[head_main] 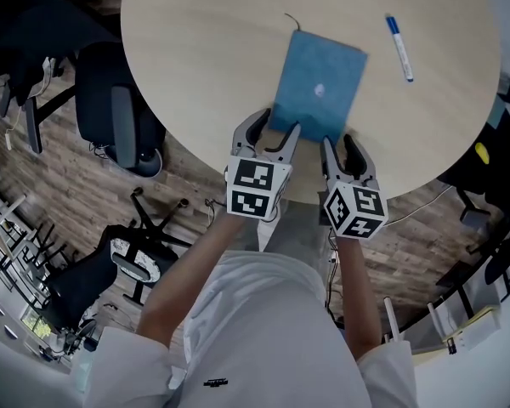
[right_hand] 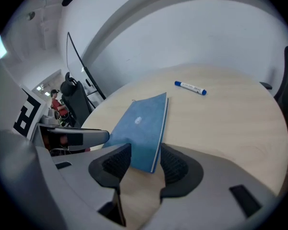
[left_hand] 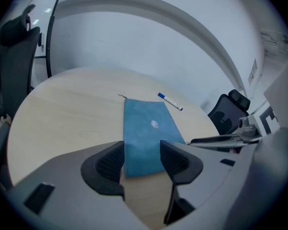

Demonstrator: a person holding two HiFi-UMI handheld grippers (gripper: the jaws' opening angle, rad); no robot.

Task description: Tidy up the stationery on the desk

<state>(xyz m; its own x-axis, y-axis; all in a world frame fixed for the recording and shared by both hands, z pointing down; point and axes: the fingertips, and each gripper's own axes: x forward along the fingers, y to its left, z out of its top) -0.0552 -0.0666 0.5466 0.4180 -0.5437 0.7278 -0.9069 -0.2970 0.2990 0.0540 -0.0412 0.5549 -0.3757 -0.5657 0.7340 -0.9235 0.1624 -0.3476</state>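
A blue notebook [head_main: 319, 87] lies flat on the round wooden desk [head_main: 195, 49], with a small white mark on its cover and a thin dark cord at its far corner. A blue-and-white pen [head_main: 399, 48] lies further back to the right, apart from it. My left gripper [head_main: 270, 136] is open at the notebook's near left corner; in the left gripper view the notebook [left_hand: 146, 133] ends between the jaws of that gripper [left_hand: 141, 159]. My right gripper [head_main: 343, 149] is open at the near right corner; the notebook's [right_hand: 141, 128] edge runs between the jaws of this gripper [right_hand: 144, 163]. The pen [right_hand: 190, 87] lies beyond.
Both grippers hang at the desk's near edge [head_main: 306, 195]. Black office chairs [head_main: 119, 109] stand on the wooden floor to the left, and another chair [left_hand: 230, 111] stands beyond the desk's far right. A white curved wall lies behind the desk.
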